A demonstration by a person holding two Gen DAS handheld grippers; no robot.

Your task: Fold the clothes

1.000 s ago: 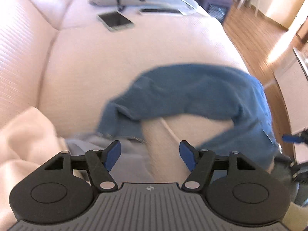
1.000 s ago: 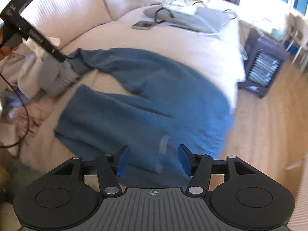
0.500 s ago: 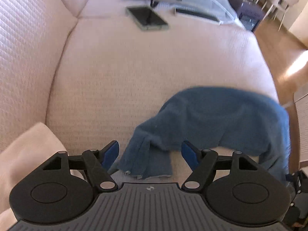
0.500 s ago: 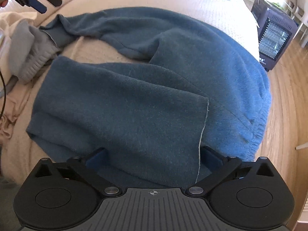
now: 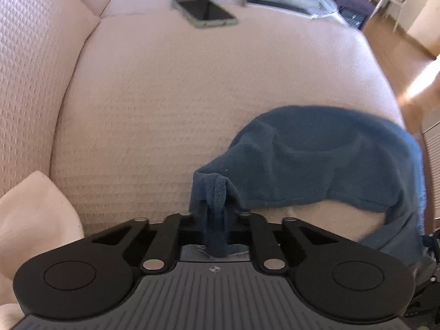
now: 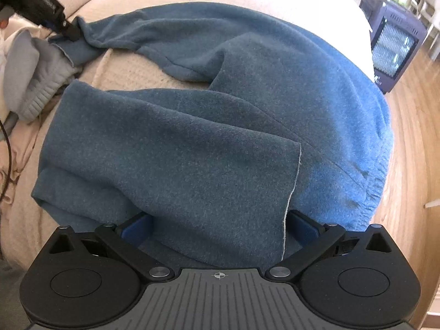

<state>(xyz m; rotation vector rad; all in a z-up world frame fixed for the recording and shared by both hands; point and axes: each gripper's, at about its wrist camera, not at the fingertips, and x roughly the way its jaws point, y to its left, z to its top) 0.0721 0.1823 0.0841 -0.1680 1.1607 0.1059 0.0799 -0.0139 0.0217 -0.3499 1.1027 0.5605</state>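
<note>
Blue fleece trousers (image 6: 220, 126) lie spread on a beige sofa cushion (image 5: 192, 96). My left gripper (image 5: 216, 220) is shut on the hem of one trouser leg (image 5: 217, 192), which bunches up between the jaws; the rest of the trousers (image 5: 316, 165) trails to the right. In the right wrist view the left gripper (image 6: 68, 31) shows at the top left, pinching that leg end. My right gripper (image 6: 220, 228) is open wide, its blue pads (image 6: 137, 229) on either side of the other trouser leg, which drapes over the jaws.
A phone (image 5: 205, 13) and a dark remote (image 5: 275, 2) lie at the cushion's far end. A grey knit garment (image 6: 35, 82) and cream cloth (image 5: 33, 220) are heaped at the left. A dark heater (image 6: 393, 46) stands on the wood floor (image 6: 412, 137) to the right.
My left gripper closed on the trouser leg hem, having been open half a second ago. My right gripper stayed open over the other leg and moved slightly closer.
</note>
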